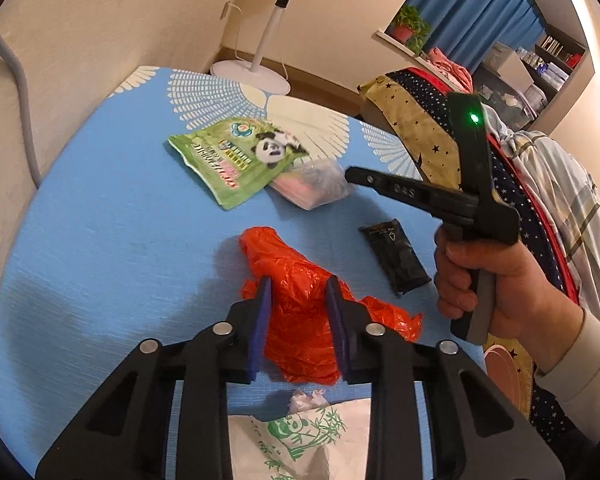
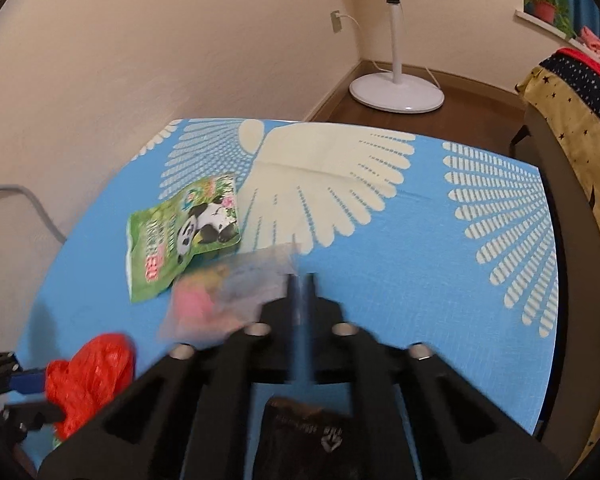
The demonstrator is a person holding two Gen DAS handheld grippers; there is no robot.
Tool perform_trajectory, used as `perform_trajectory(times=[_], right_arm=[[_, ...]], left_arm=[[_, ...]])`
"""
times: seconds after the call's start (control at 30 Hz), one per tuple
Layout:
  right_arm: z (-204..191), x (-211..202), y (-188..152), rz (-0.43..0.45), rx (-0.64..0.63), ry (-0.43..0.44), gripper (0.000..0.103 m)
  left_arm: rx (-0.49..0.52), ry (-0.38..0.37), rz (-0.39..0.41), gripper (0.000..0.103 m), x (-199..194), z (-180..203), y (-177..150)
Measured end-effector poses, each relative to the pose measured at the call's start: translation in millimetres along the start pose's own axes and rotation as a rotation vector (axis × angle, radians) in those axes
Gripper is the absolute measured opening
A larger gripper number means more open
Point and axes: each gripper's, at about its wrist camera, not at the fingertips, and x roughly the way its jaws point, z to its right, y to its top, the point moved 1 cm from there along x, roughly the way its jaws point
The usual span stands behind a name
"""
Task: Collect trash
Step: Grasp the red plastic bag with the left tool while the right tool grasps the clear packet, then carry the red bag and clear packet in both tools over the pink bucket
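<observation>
A crumpled red plastic bag lies on the blue tablecloth. My left gripper straddles it, jaws partly closed, blue pads on both sides of the bag. The bag also shows in the right wrist view. My right gripper has its jaws almost together, beside a clear wrapper with pink contents; it also shows in the left wrist view, tip touching that wrapper. A green panda pouch, a black packet and a white panda bag lie nearby.
A white fan stand is on the floor beyond the table. A star-patterned cloth covers furniture to the right. The wall borders the table's left side. A crumpled tissue lies near the white bag.
</observation>
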Motion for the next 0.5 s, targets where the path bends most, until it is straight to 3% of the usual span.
perform_trajectory(times=[0.2,0.5], right_arm=[[-3.6,-43.0,-6.5,0.062,0.018,-0.005,0.000],[-22.2,-148.6,-27.8,0.182,0.001,-0.043,0.000]], left_arm=[[0.030,0.018,0.038,0.022,-14.8,9.2,6.1],[0.073,0.077,0.111,0.022,-52.5,23.3,9.3]])
